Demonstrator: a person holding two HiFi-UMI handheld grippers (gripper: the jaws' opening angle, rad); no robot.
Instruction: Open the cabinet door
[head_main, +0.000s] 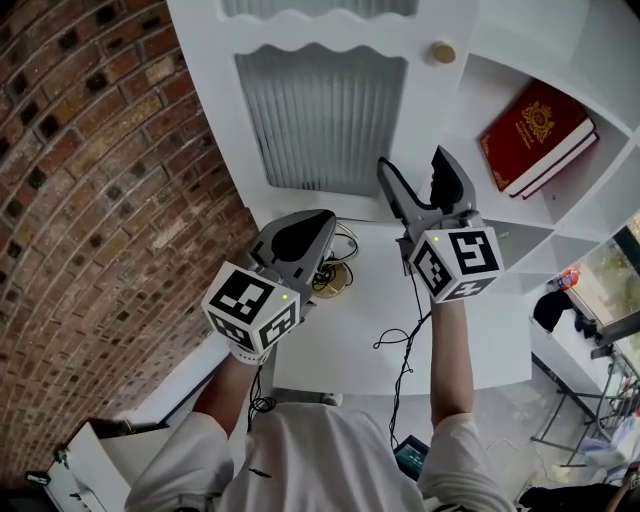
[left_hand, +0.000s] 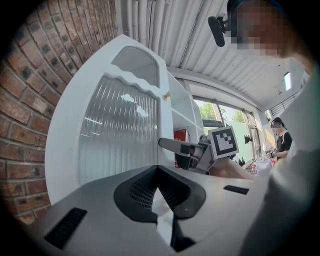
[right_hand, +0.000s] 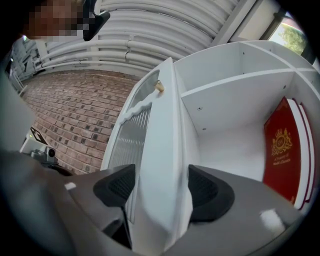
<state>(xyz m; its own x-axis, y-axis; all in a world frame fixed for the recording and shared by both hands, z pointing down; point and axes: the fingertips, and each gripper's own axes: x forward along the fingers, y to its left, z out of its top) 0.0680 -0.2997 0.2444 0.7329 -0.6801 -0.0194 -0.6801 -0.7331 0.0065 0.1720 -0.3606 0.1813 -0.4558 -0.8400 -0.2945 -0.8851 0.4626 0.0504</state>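
Observation:
The white cabinet door (head_main: 320, 120) has a ribbed glass panel and a small brass knob (head_main: 443, 52) near its free edge. My right gripper (head_main: 412, 165) straddles that edge low down, one jaw on each face, shut on it. In the right gripper view the door's edge (right_hand: 160, 150) fills the space between the pads of the right gripper (right_hand: 159, 182), with the knob (right_hand: 159, 86) further up. My left gripper (head_main: 318, 222) hovers to the left of the right one, below the door, shut on nothing. Its tips meet in the left gripper view (left_hand: 158, 172), facing the door (left_hand: 120, 135).
Red books (head_main: 535, 135) lean on an open shelf right of the door. A brick wall (head_main: 90, 200) runs along the left. Below is a white tabletop (head_main: 470, 340) with black cables (head_main: 405, 340) and a small brass object (head_main: 335, 280). A person stands far right (left_hand: 280, 137).

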